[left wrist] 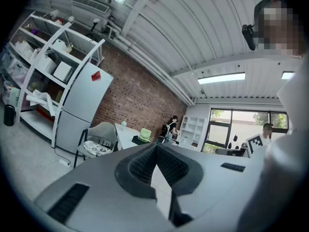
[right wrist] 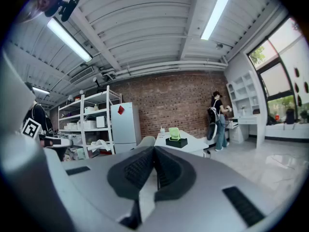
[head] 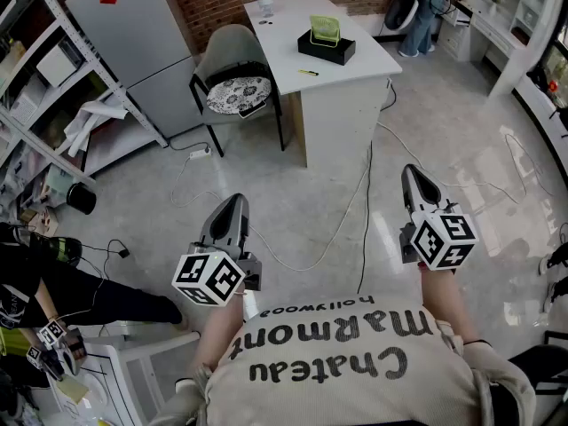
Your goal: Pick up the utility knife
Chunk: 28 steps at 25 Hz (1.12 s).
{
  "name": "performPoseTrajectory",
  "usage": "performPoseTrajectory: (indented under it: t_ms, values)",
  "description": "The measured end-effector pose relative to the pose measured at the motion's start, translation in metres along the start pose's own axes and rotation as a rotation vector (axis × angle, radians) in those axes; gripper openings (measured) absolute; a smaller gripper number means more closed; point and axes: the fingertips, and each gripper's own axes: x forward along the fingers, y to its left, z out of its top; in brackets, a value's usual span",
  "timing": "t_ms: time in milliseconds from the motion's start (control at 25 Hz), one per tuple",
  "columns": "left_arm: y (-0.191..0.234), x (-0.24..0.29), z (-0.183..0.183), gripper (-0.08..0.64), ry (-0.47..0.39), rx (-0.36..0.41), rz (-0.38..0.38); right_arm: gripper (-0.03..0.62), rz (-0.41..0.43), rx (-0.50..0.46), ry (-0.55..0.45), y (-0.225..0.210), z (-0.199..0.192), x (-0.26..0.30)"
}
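Note:
A slim yellow object, probably the utility knife (head: 308,73), lies near the front edge of the white table (head: 355,69), far ahead of me. My left gripper (head: 235,201) and right gripper (head: 413,171) hang over the floor, well short of the table. Both point roughly level toward it. In the left gripper view the gripper (left wrist: 156,146) has its pads together with nothing between them. The right gripper (right wrist: 154,149) is likewise shut and empty in its own view. The knife is too small to make out in either gripper view.
A black box with a green fan (head: 326,44) stands on the table. A grey chair (head: 235,78) sits at its left, beside a fridge (head: 133,34) and shelving (head: 53,105). Cables (head: 355,211) trail across the floor. One person (head: 426,7) stands at the back right and another (head: 35,282) sits at my left.

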Motion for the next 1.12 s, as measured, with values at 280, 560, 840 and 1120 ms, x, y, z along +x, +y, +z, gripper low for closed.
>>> performPoseTrajectory:
  t_ms: [280, 560, 840, 1120]
  values:
    - [-0.019, 0.03, -0.03, 0.0, -0.009, -0.032, 0.02, 0.003, 0.043, 0.003, 0.036, -0.037, -0.019, 0.013]
    - [-0.02, 0.055, -0.054, 0.0, 0.04, -0.086, 0.046, 0.003, 0.082, 0.09, 0.087, -0.064, -0.053, 0.005]
    - [-0.047, 0.111, -0.06, 0.0, 0.093, -0.053, -0.03, 0.003, 0.011, 0.183, 0.117, -0.103, -0.073, 0.009]
    - [-0.033, 0.161, -0.051, 0.0, 0.088, -0.078, -0.029, 0.003, 0.01, 0.179, 0.127, -0.108, -0.068, 0.044]
